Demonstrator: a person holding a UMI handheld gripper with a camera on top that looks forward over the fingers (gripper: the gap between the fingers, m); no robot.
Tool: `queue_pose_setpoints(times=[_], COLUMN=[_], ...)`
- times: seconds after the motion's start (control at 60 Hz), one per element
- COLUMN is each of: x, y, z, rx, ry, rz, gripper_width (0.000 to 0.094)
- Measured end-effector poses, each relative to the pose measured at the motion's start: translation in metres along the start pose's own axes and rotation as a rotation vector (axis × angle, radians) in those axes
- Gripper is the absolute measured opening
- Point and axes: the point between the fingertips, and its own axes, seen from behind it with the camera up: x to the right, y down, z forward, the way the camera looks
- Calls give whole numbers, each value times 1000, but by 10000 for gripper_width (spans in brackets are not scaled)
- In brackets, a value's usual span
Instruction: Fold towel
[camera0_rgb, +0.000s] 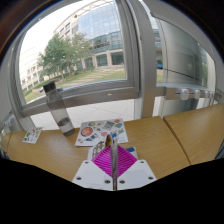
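No towel shows anywhere on the wooden table (60, 150), so how far the folding has got cannot be judged; nothing visible suggests it is begun or done. The gripper (113, 160) hangs above the table with its magenta pads (105, 157) nearly together, only a thin gap between them and nothing pinched. Just beyond the fingers lies a printed sheet (100, 131) with coloured pictures, flat on the table. Further along the table from that sheet, towards the window (85, 45), stands a dark upright stand (55, 105), and a small card (32, 135) lies beside it
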Motion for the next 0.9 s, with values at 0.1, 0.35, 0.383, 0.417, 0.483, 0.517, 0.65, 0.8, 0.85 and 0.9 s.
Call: queue_pose_setpoints(times=[0.1, 0.35, 0.383, 0.417, 0.483, 0.517, 0.65, 0.8, 0.85, 0.9], x=[63, 64, 50, 37, 3, -17, -102, -186, -209, -229], y=[13, -2, -10, -18, -29, -32, -23, 23, 43, 60], z=[13, -4, -13, -25, -47, -57, -93, -115, -122, -125], rx=[0, 83, 107, 135, 185, 201, 252, 237, 210, 203], ry=[136, 107, 92, 76, 35, 13, -74, -126, -132, -141], rz=[-57, -9, -7, -11, -31, -39, -44, -62, -73, -78], gripper_width=[260, 741, 762, 782, 793, 799, 804, 810, 813, 818])
